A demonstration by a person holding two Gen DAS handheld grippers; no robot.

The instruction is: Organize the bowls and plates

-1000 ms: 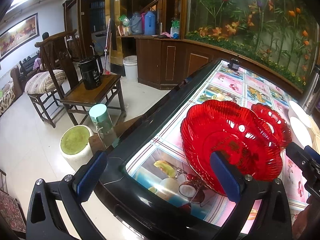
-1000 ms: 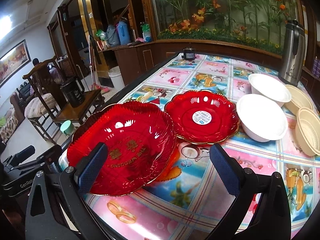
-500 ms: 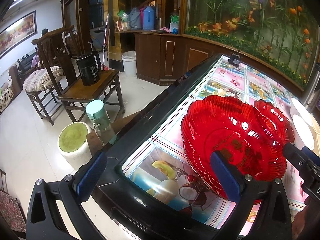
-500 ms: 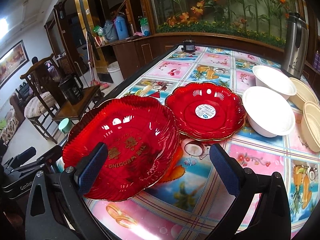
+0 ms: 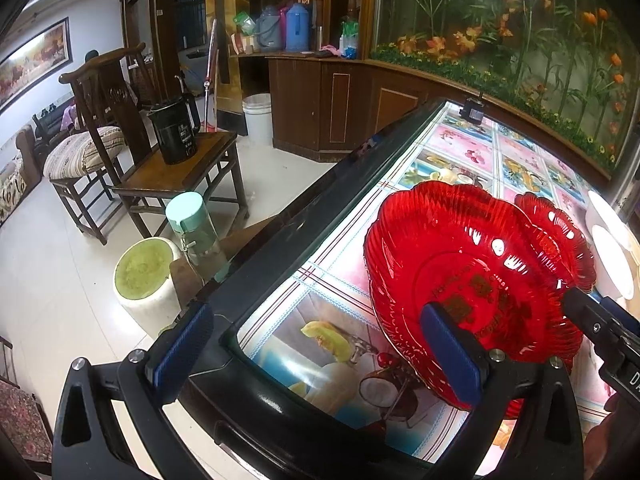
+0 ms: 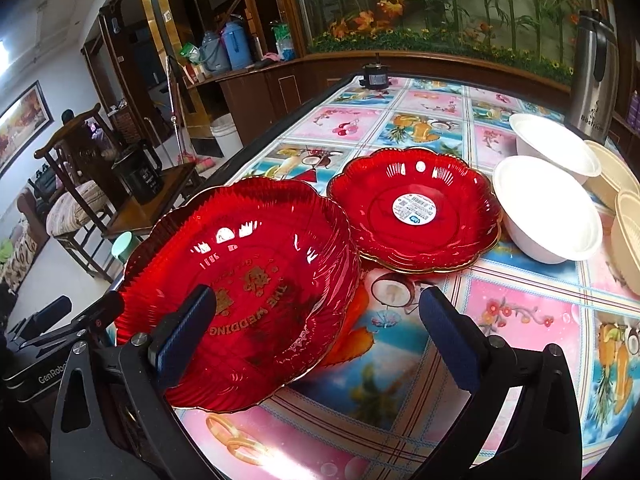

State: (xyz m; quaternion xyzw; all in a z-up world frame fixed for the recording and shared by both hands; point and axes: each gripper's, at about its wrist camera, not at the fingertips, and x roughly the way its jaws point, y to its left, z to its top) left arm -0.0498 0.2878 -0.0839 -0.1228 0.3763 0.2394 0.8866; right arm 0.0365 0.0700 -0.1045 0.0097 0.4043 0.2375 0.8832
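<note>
A large red glass plate with gold lettering (image 6: 244,276) (image 5: 472,276) sits tilted at the table's near left corner, its far rim against a smaller red plate with a white sticker (image 6: 414,210) (image 5: 560,236). Two white bowls (image 6: 548,212) and cream bowls (image 6: 628,232) stand to the right. My right gripper (image 6: 316,336) is open, its left finger over the large plate's near rim. My left gripper (image 5: 320,356) is open at the table's edge, its right finger in front of the large plate.
The table (image 6: 520,320) has a fruit-pattern cloth and a black edge (image 5: 304,216). A steel thermos (image 6: 596,76) stands at the far right, a small black motor (image 6: 376,76) at the far end. Beside the table are a stool (image 5: 144,280), a bottle (image 5: 196,232) and wooden chairs (image 5: 176,176).
Both grippers stay open. The large red plate has tilted up a little more and shifted slightly. The right view has drawn a little closer to the plates.
</note>
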